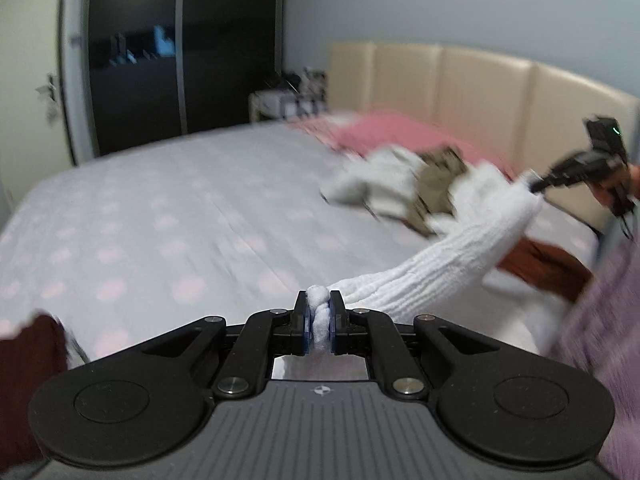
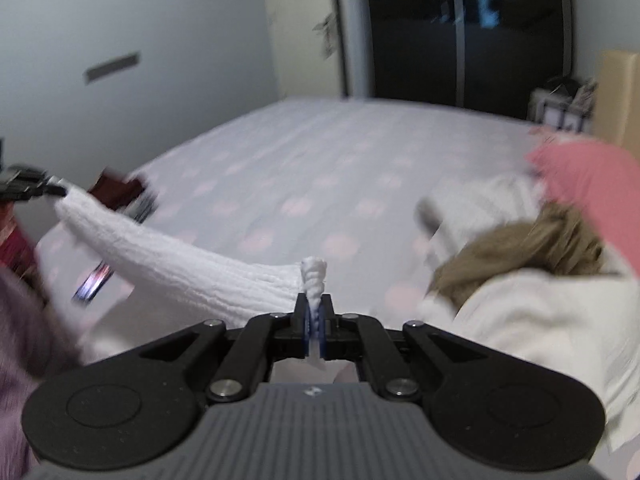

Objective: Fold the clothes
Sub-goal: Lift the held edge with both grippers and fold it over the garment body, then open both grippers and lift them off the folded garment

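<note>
Wide bed with pale dotted sheet fills mid-frame; an unfolded heap of cream and tan clothes waits centre-right. White ribbed knit garment hangs stretched, left tongs and right tongs each clenched on an end. Folding's barely begun, I'd say.

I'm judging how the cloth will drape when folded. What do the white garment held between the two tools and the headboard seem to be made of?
The white garment looks like soft, matte crinkled or waffle-textured cotton: fine ridges run along it, and it bunches thickly where the left tool pinches it. The headboard seems padded cream leather or vinyl, in smooth panels with a faint sheen.
</note>
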Action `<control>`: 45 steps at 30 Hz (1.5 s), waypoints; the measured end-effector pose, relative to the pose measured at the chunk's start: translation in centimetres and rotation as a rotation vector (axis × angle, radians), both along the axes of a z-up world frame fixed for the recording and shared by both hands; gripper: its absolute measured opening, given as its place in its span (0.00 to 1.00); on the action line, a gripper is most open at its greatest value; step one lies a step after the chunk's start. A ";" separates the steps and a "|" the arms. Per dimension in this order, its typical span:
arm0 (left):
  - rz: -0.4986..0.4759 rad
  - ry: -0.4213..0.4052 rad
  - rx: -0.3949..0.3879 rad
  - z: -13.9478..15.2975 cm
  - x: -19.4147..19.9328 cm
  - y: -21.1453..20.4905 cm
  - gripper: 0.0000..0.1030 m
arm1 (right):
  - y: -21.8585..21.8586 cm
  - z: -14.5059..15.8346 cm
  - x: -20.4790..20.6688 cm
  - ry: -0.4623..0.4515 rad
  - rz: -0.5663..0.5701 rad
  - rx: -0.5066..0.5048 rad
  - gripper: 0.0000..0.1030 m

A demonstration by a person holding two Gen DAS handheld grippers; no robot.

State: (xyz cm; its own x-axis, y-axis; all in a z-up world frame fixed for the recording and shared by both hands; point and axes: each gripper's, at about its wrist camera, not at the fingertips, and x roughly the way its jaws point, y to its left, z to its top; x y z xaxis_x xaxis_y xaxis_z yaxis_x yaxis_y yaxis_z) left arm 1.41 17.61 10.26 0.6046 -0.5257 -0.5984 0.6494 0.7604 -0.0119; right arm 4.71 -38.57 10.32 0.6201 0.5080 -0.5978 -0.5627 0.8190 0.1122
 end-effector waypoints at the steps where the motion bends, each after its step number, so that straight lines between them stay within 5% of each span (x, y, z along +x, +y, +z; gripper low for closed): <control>1: -0.020 0.024 0.022 -0.8 -0.4 -0.3 0.06 | 0.2 -0.5 -0.5 0.023 0.028 -0.012 0.05; 11: -0.173 0.243 0.264 -9.2 -2.6 -3.2 0.06 | 5.5 -7.5 -3.2 0.220 0.350 -0.337 0.05; 23: -0.296 0.365 0.533 -16.7 -4.1 -6.6 0.06 | 9.3 -17.0 -5.6 0.370 0.520 -0.666 0.07; 25: -0.309 0.385 0.526 -16.8 -4.6 -6.5 0.07 | 9.1 -17.5 -5.9 0.380 0.516 -0.679 0.14; 26: -0.315 0.397 0.511 -16.7 -4.8 -6.4 0.07 | 9.1 -17.4 -6.0 0.392 0.516 -0.680 0.22; 27: -0.320 0.396 0.500 -16.2 -5.1 -6.2 0.10 | 9.0 -17.2 -6.2 0.394 0.515 -0.677 0.40; 28: -0.328 0.381 0.492 -15.7 -5.4 -6.2 0.11 | 8.9 -16.8 -6.5 0.377 0.518 -0.668 0.44; 34: -0.336 0.233 0.403 -12.3 -6.9 -6.6 0.25 | 8.5 -12.6 -7.2 0.219 0.468 -0.573 0.45; 38: -0.181 0.229 0.341 -11.8 -5.0 -8.4 0.25 | 9.6 -10.6 -6.8 0.113 0.386 -0.492 0.45; 41: -0.086 0.234 0.375 -13.2 -3.9 -11.1 0.25 | 12.8 -11.8 -6.0 0.065 0.318 -0.521 0.41; 45: -0.105 0.249 0.363 -15.4 -4.4 -14.0 0.25 | 16.3 -14.1 -5.3 0.094 0.302 -0.506 0.39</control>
